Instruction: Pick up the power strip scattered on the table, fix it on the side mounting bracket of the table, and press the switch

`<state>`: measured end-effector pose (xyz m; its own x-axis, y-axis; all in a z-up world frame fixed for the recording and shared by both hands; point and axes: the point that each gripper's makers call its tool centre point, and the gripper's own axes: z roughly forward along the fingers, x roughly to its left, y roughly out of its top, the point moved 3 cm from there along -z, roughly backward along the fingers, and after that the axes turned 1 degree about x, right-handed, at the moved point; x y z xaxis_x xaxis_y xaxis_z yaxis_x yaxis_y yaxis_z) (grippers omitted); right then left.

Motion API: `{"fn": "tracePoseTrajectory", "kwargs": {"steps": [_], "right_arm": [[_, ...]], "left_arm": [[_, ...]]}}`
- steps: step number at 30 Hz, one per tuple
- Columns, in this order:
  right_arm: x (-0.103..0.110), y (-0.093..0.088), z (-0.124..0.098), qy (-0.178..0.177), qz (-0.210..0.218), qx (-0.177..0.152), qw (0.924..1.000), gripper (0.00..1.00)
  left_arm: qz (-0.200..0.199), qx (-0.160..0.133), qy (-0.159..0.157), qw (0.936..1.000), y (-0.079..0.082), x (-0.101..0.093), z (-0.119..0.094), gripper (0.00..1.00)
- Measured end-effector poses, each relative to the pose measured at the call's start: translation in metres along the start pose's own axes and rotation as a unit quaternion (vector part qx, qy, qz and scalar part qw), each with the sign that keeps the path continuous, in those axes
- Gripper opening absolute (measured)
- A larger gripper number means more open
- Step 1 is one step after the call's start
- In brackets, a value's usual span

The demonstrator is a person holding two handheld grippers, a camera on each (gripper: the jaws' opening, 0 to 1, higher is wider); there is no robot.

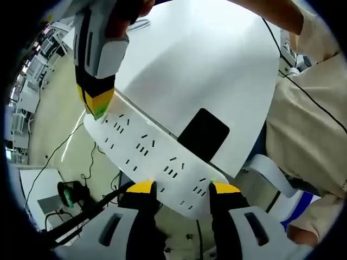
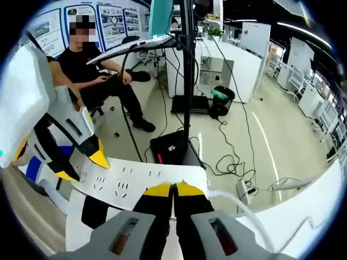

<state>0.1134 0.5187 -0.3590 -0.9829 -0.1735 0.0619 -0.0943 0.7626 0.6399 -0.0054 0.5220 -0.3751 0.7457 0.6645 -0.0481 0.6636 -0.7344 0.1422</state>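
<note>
The long white power strip (image 1: 146, 146) lies along the edge of the white table (image 1: 200, 59). My left gripper (image 1: 183, 188) is shut on one end of it, a yellow-tipped jaw on each side. My right gripper (image 1: 97, 108) comes in from the upper left, shut, with its tip touching the far end of the strip. In the right gripper view, the right gripper (image 2: 174, 189) has its jaws together against the power strip (image 2: 135, 176), near where the white cord (image 2: 238, 203) leaves it. The left gripper (image 2: 82, 167) clamps the other end. A black rectangular piece (image 1: 203, 132) sits at the table edge beside the strip.
A person in beige (image 1: 309, 119) stands close on the right of the table. A seated person in black (image 2: 92, 70), a black stand pole (image 2: 187, 70), a black bin (image 2: 219, 100) and loose floor cables (image 2: 227, 157) lie beyond the table edge.
</note>
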Motion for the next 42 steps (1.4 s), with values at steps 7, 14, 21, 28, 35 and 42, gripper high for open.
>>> {"fn": "tracePoseTrajectory", "kwargs": {"steps": [7, 14, 21, 28, 35, 42], "right_arm": [[0.006, 0.006, -0.019, -0.006, -0.005, -0.034, 0.9994, 0.03], [0.000, 0.012, -0.032, -0.016, -0.010, -0.052, 0.9985, 0.04], [-0.006, 0.009, -0.046, -0.027, -0.013, -0.064, 0.9975, 0.05], [-0.014, 0.006, -0.062, -0.041, -0.014, -0.085, 0.9955, 0.07], [-0.021, -0.003, -0.081, -0.058, -0.013, -0.100, 0.9932, 0.08], [-0.014, -0.019, -0.107, -0.078, -0.007, -0.119, 0.9898, 0.11]], "left_arm": [[0.000, 0.001, -0.001, 1.0000, 0.000, 0.000, 0.000, 0.43], [0.002, 0.004, -0.002, 1.0000, 0.000, 0.000, 0.000, 0.43], [0.000, 0.004, -0.002, 1.0000, -0.001, 0.001, 0.000, 0.43], [0.004, 0.009, -0.003, 0.9999, -0.001, 0.003, -0.001, 0.43], [0.004, 0.012, -0.003, 0.9999, -0.002, 0.002, 0.000, 0.43], [0.001, 0.008, -0.002, 1.0000, -0.002, 0.000, 0.000, 0.43]]}}
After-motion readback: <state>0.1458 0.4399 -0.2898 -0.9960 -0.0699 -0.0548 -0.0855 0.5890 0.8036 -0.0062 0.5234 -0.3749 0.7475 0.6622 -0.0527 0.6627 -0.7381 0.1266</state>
